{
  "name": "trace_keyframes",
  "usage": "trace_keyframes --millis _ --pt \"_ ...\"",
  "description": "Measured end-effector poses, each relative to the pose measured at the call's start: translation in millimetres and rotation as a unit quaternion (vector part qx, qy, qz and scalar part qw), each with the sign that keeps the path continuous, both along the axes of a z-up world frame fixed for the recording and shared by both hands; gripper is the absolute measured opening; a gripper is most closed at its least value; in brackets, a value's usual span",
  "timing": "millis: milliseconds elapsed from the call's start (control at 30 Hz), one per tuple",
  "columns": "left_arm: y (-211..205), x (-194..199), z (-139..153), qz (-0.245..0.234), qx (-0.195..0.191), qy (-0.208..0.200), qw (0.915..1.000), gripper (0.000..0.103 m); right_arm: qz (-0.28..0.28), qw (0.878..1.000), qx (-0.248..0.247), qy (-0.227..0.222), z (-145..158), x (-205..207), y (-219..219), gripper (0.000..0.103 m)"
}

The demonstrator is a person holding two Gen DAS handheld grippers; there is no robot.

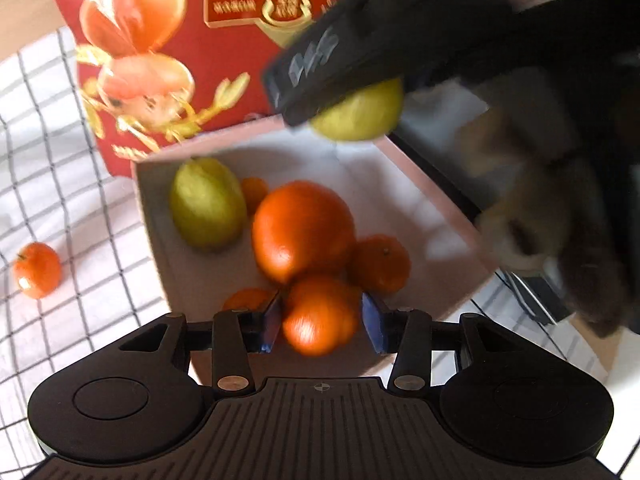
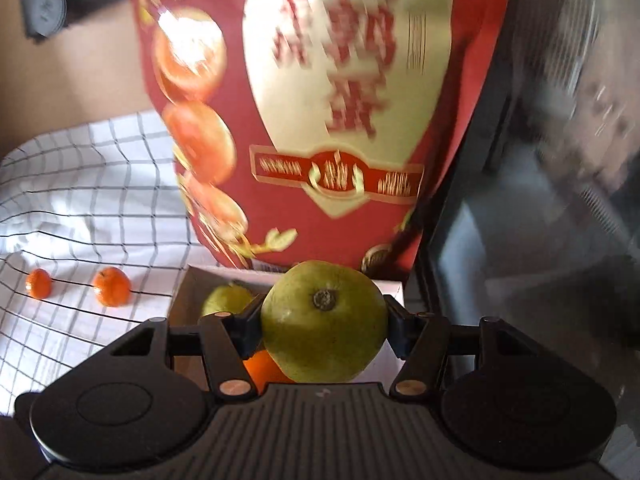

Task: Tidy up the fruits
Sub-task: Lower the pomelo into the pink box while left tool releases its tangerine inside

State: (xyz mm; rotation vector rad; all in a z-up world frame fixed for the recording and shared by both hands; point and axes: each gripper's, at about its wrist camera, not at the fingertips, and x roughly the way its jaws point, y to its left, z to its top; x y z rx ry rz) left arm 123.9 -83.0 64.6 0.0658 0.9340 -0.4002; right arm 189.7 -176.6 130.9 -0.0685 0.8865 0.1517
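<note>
Two tools work over a shallow white cardboard box (image 1: pixel 400 184) on a white cloth with a thin black grid (image 1: pixel 60 184). The left tool (image 1: pixel 320 324) has its blue-padded fingers (image 1: pixel 272 322) on either side of a small orange mandarin (image 1: pixel 320 312) at the near end of the box; blur hides whether the pads actually press on it. The right tool (image 2: pixel 324 320) is pinching a large green round pear-like fruit (image 2: pixel 324 320), stem end toward the camera, held above the far side of the box; in the left wrist view the same fruit (image 1: pixel 360 112) shows under the black tool body.

Inside the box lie a second green fruit (image 1: pixel 208 204), a large orange (image 1: pixel 302 230) and several smaller mandarins around it, one (image 1: pixel 380 264) touching the orange's right side. A red and gold printed gift box lid (image 2: pixel 340 100) stands upright behind the box. Out on the cloth, well apart from the box, sit two loose mandarins (image 2: pixel 112 286) (image 2: pixel 39 284).
</note>
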Motion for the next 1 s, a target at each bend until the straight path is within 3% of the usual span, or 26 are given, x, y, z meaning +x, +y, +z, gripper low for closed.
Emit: trace_keyframes --millis 67,233,400,600,833,1000 --pt "6 -8 6 0.021 -0.019 -0.025 0.9993 0.047 -0.001 1.000 -0.012 -0.010 -12 6 6 0.060" --pt "29 -28 24 0.036 -0.050 -0.058 0.9964 0.047 -0.001 1.000 -0.023 0.018 -35 26 18 0.060" --pt "67 -54 34 0.071 -0.090 -0.055 0.9919 0.047 -0.010 0.998 -0.045 0.044 -55 46 27 0.060" --pt "120 -79 31 0.137 -0.104 -0.031 0.9847 0.047 -0.023 0.996 -0.056 0.060 -69 56 30 0.060" --pt "191 -99 15 0.222 -0.118 -0.015 0.9677 0.046 -0.042 0.996 -0.017 0.070 -65 56 15 0.061" --pt "233 -108 5 0.267 -0.113 -0.013 0.9569 0.046 -0.041 0.998 0.003 0.036 -36 37 18 0.065"
